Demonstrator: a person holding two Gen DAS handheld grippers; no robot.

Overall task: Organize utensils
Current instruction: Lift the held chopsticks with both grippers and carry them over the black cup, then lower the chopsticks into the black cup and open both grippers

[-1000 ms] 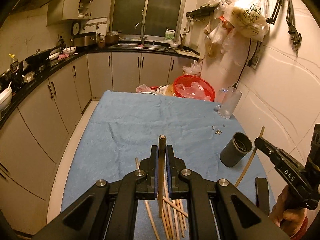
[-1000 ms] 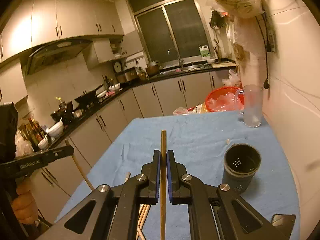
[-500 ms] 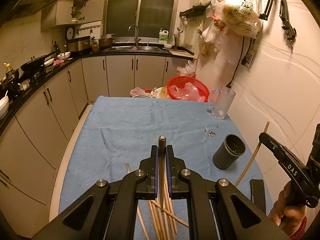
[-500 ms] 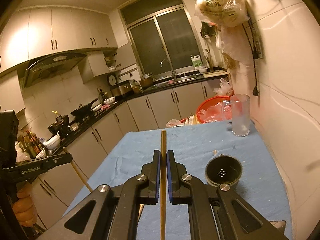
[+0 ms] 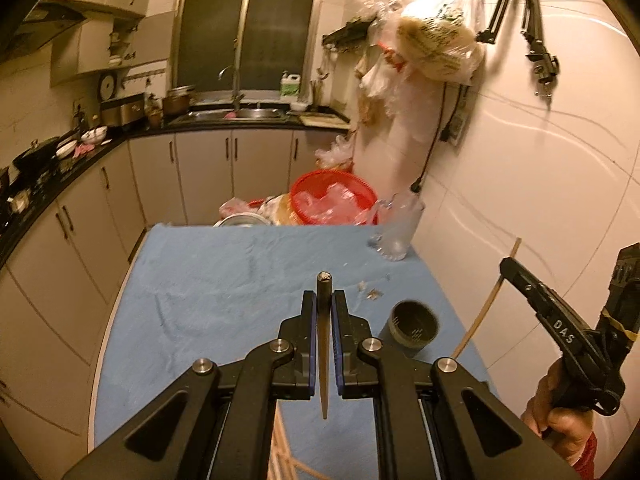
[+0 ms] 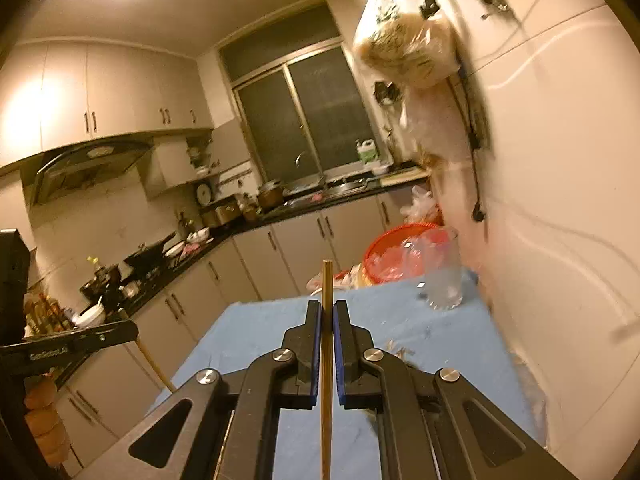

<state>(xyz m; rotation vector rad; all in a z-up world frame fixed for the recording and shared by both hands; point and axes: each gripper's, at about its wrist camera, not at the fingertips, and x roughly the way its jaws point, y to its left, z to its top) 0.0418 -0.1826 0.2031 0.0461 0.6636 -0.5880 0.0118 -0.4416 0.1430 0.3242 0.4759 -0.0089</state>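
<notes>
In the left wrist view my left gripper (image 5: 324,296) is shut on a wooden chopstick (image 5: 323,360) that stands up between its pads. It hangs above the blue-covered table (image 5: 224,280). A dark round utensil holder (image 5: 414,322) stands just right of the fingertips, its mouth open upward. Loose chopsticks (image 5: 280,456) lie below the gripper at the bottom edge. My right gripper (image 6: 327,306) is shut on another chopstick (image 6: 326,380). It also shows at the right as the right gripper (image 5: 507,267) with its chopstick (image 5: 486,308). The holder is hidden in the right wrist view.
A glass mug (image 5: 398,232) stands at the table's far right corner, with a red basket (image 5: 334,198) behind it. Small crumbs (image 5: 372,292) lie near the holder. A white wall (image 5: 540,200) runs along the right and kitchen cabinets (image 5: 80,240) along the left.
Both grippers have risen and shifted, each still holding its chopstick. The holder has slid closer to the left fingertips and has dropped out of sight beneath the right gripper.
</notes>
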